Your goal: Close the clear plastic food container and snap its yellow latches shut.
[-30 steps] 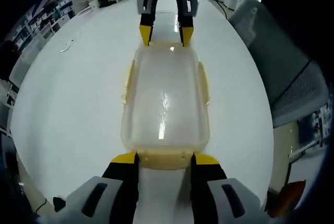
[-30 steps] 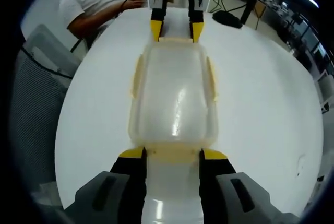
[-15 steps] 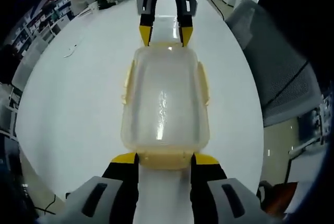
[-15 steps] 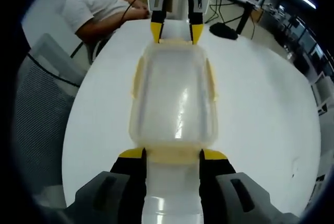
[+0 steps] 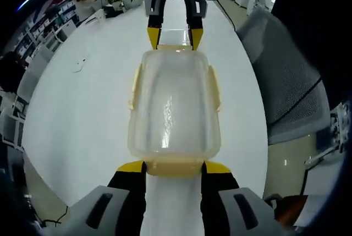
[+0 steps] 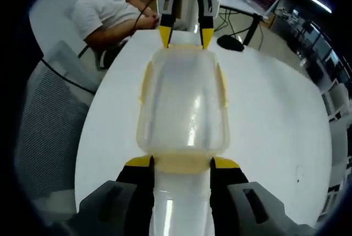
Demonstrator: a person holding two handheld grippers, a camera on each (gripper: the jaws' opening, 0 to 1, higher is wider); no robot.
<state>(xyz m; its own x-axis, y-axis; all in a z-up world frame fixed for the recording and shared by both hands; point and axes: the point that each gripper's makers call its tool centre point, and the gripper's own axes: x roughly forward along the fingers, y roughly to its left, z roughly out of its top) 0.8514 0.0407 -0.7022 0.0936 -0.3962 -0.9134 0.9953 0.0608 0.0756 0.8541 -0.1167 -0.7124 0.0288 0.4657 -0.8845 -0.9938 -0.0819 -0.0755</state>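
Container (image 5: pixel 174 104) lengthwise between left gripper (image 5: pixel 174 168) and right gripper (image 6: pixel 182 163), each spread wide at an end latch.

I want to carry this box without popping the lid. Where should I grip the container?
Hold the container by its two short ends, coming in level from each, as the left gripper and right gripper sit now. The side latches stick out, so probably avoid the long sides.

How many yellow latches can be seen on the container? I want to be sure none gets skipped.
4: in the left gripper view, one on each long side, one at the near end, one at the far end.
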